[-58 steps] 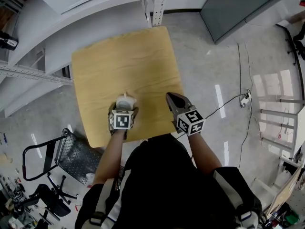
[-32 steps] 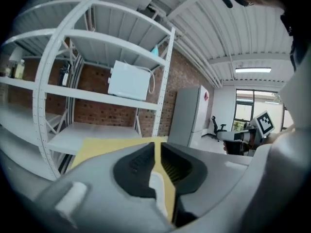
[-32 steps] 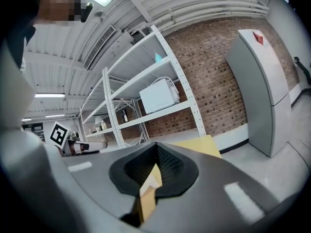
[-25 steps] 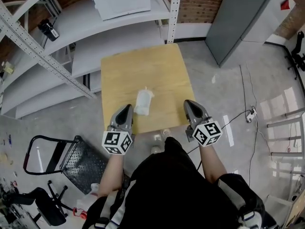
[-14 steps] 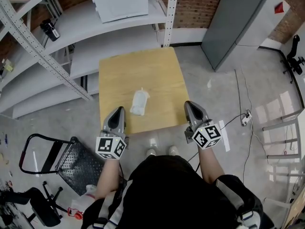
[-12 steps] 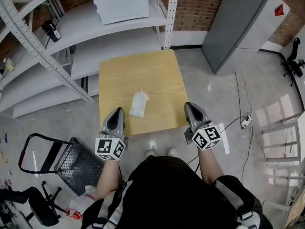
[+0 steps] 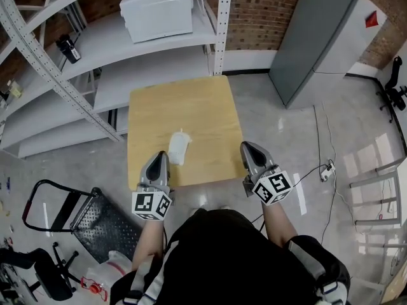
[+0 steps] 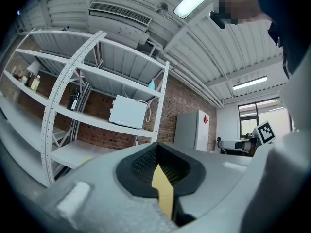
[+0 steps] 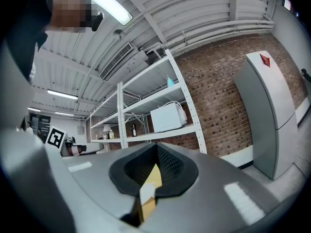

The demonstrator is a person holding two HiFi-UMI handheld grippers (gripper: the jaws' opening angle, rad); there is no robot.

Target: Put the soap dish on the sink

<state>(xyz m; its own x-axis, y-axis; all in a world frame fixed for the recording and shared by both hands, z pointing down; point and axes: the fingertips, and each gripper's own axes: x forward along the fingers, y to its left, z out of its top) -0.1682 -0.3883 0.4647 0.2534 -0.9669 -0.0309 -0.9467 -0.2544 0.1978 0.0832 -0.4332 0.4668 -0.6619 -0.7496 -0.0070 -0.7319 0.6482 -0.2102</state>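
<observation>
- Nearest me, the left claw [image 7: 159,159] is pressed closed with nothing in it; only table wood shows through the slit.
- The right claw [image 7: 247,147], level with it, is closed and empty too.
- Just ahead of the left claw's tip and slightly to its right, apart from both claws, a small white object [image 7: 179,149] lies on the wooden table [image 7: 203,107].
- It looks pale and elongated, with a nub at its far end. It is too small to tell whether it is the soap dish alone or a dish seated on a sink.
- I see no recognisable sink, so I can't judge whether the placing is finished or pending.
- Well beyond both claws, a white microwave [image 7: 157,8] sits on the shelf rack [image 7: 95,43].
</observation>
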